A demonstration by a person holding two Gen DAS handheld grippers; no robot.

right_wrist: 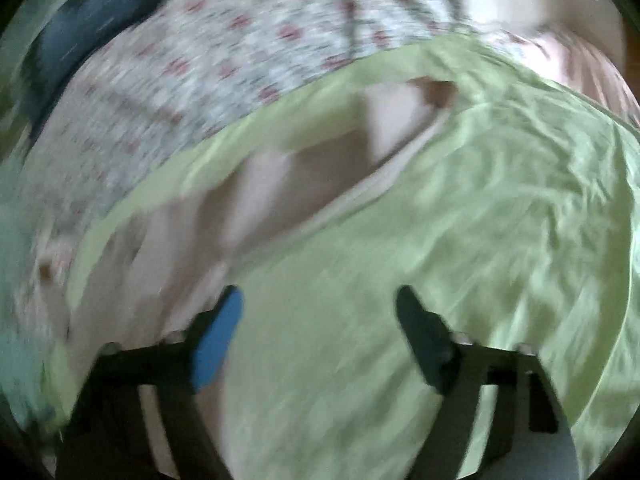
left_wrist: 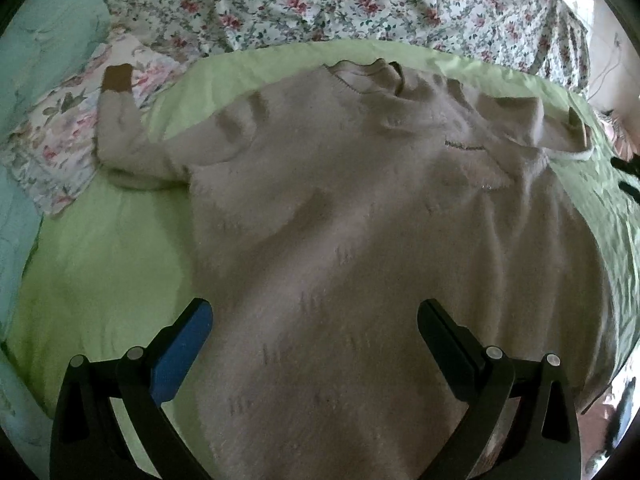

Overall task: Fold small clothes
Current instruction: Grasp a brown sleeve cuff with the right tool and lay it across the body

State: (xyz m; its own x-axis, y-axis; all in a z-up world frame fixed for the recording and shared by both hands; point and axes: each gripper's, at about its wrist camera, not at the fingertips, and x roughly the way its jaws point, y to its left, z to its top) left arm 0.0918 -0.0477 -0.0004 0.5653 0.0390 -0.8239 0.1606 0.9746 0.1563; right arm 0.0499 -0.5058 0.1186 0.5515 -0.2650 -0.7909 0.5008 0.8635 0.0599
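Note:
A small pale pink fuzzy sweater lies spread flat on a light green sheet, neckline at the far side. Its left sleeve with a brown cuff bends away to the far left; the right sleeve is folded at the far right. My left gripper is open and empty, low over the sweater's hem. In the blurred right wrist view, my right gripper is open and empty over the green sheet, just right of the sweater's edge.
A floral quilt is bunched along the far side and shows in the right wrist view. A floral pillow lies at the far left beside teal bedding. The bed's edge and floor show at the lower right.

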